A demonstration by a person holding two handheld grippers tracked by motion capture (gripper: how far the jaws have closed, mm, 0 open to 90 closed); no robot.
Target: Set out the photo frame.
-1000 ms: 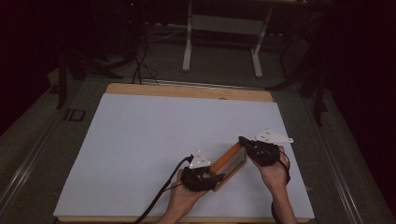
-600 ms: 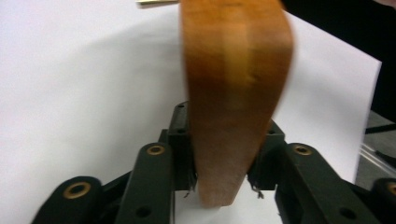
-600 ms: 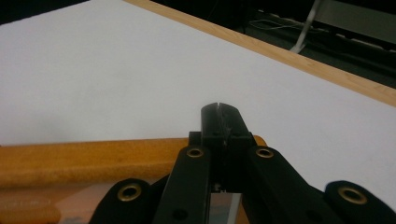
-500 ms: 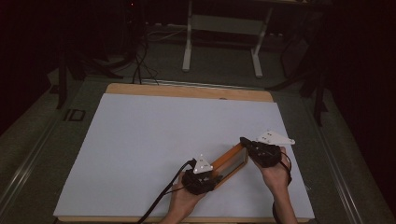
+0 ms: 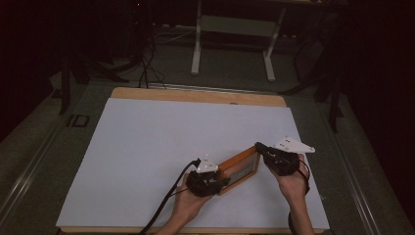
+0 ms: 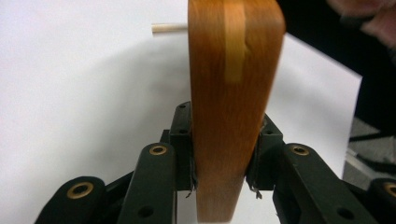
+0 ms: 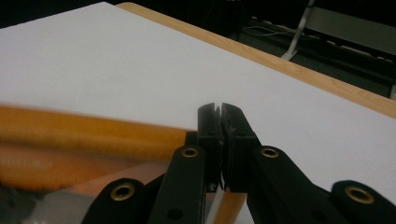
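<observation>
Wooden frame (image 5: 238,169) near the front right of the white table (image 5: 147,147), held off it between both grippers; left gripper (image 6: 219,154) clamped across the thick rail at one end, right gripper (image 7: 220,140) at the far corner with jaws nearly shut on something thin, probably the frame's edge or glass, exact contact hard to tell. Looks stiff and fairly light, smooth varnished wood so likely slippery under the pads, and a glass-like pane inside, so fragile. Best held on the wood rails at opposite ends, kept level, no pressure on the pane.
</observation>
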